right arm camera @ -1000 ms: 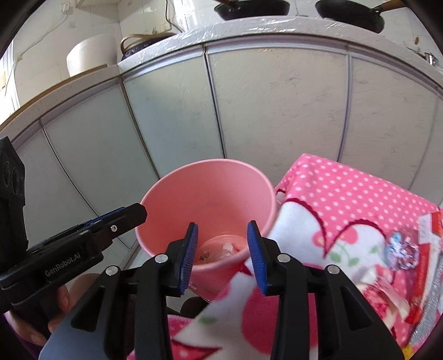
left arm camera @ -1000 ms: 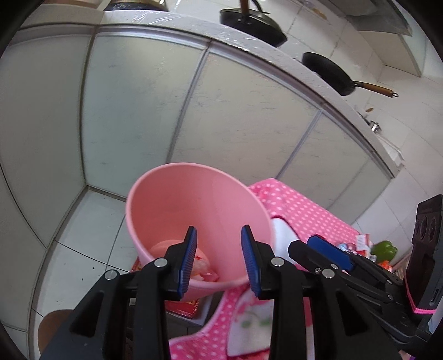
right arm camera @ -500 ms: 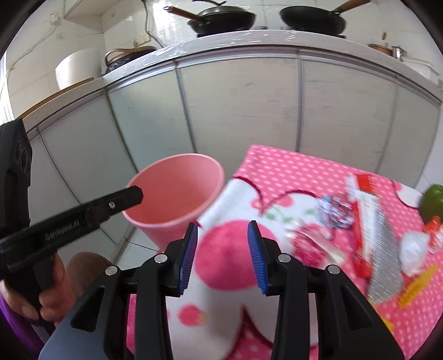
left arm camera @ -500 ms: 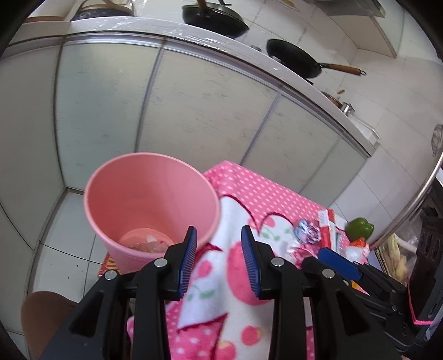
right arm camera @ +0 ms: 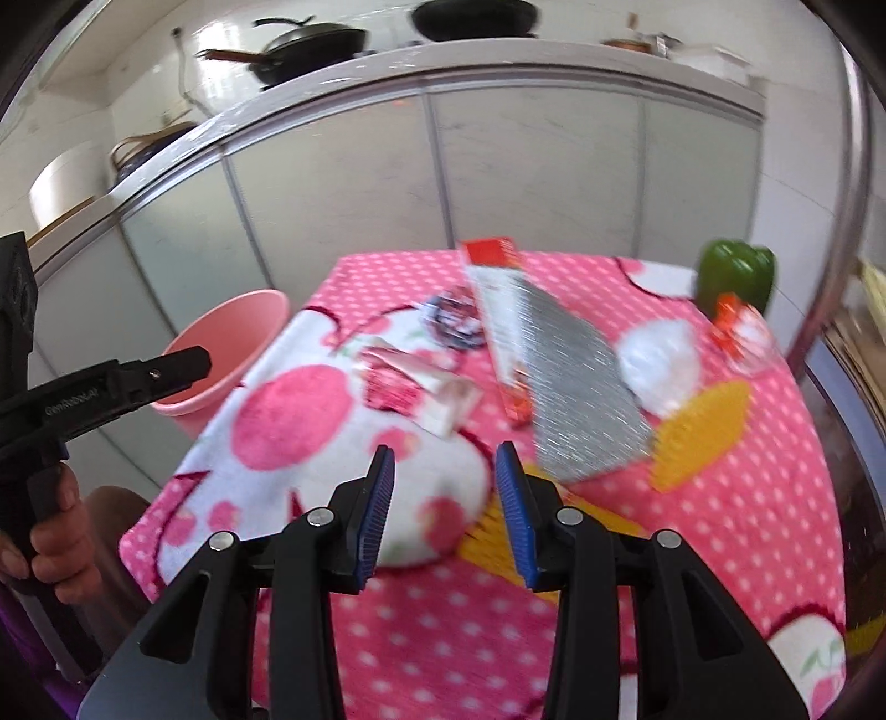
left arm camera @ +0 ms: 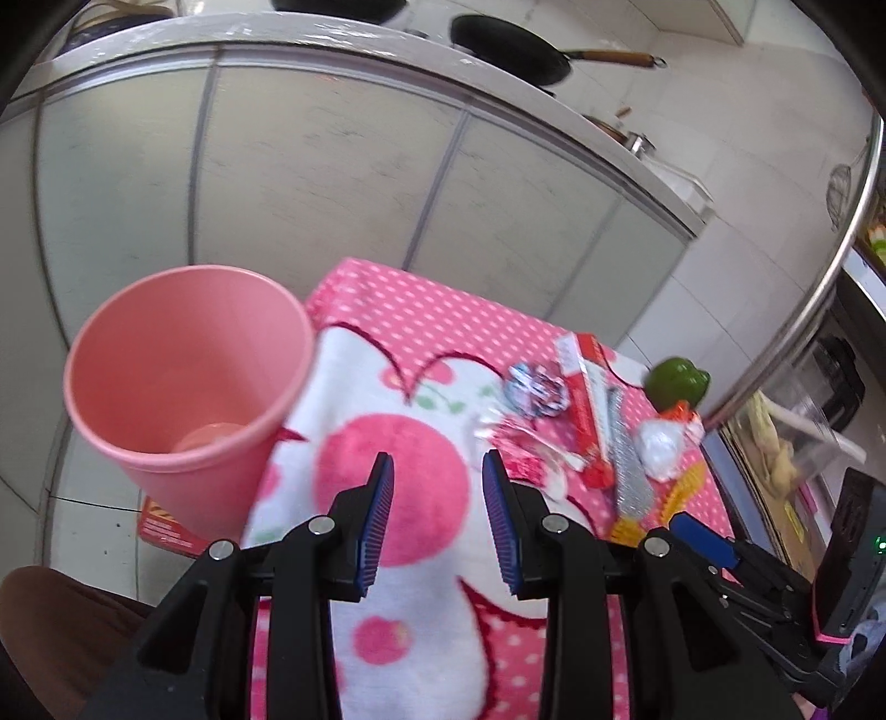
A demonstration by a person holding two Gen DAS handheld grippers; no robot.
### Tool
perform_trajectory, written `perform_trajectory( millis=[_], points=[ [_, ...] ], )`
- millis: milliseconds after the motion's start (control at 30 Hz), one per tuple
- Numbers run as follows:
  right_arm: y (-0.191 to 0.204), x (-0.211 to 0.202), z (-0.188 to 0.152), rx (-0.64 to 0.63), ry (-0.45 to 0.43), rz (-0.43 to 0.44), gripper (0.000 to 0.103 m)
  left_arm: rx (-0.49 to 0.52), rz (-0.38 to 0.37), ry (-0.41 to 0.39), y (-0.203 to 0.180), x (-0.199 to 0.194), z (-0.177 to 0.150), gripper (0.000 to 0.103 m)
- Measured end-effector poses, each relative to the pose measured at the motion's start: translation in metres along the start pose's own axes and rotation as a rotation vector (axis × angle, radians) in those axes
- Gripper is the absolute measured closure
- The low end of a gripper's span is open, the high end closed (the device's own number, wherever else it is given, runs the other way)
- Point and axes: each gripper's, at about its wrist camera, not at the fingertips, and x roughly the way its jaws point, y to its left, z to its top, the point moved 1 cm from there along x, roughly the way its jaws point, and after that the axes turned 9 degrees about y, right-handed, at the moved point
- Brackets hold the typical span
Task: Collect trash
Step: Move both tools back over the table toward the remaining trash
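Observation:
A pink bucket (left arm camera: 183,376) stands at the table's left edge; it also shows in the right wrist view (right arm camera: 221,354). On the pink dotted cloth (right arm camera: 720,526) lie a crumpled pink wrapper (right arm camera: 410,387), a foil ball (right arm camera: 454,321), a long red and silver packet (right arm camera: 554,376), a white crumpled piece (right arm camera: 659,360) and a yellow wrapper (right arm camera: 698,437). My left gripper (left arm camera: 437,518) is open and empty above the cloth, right of the bucket. My right gripper (right arm camera: 446,509) is open and empty above the cloth, in front of the trash.
A green pepper (right arm camera: 733,277) stands at the table's far right corner. Grey cabinet doors (left arm camera: 332,166) run behind the table under a counter with black pans (left arm camera: 509,47). A red box (left arm camera: 163,526) lies on the floor under the bucket.
Both grippers have swung right, from over the bucket's mouth to over the cloth. The trash on the table has come into view. Both stay open and empty.

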Motion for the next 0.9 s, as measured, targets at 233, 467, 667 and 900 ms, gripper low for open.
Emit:
perform_trajectory(
  millis=[233, 467, 667, 900],
  points=[
    [-0.037, -0.004, -0.017, 0.075, 0.006, -0.006, 0.064, -0.038, -0.098, 0.111, -0.027, 0.027, 0.006, 0.071],
    [-0.055, -0.007, -0.029, 0.083, 0.007, 0.006, 0.064, -0.157, -0.147, 0.214, -0.045, 0.069, 0.026, 0.071],
    [-0.071, -0.008, -0.034, 0.101, 0.011, 0.023, 0.064, -0.273, -0.13, 0.294, -0.047, 0.11, 0.039, 0.071],
    [-0.081, -0.007, -0.037, 0.099, 0.019, 0.041, 0.051, -0.304, -0.087, 0.301, -0.048, 0.132, 0.045, 0.077]
  ],
)
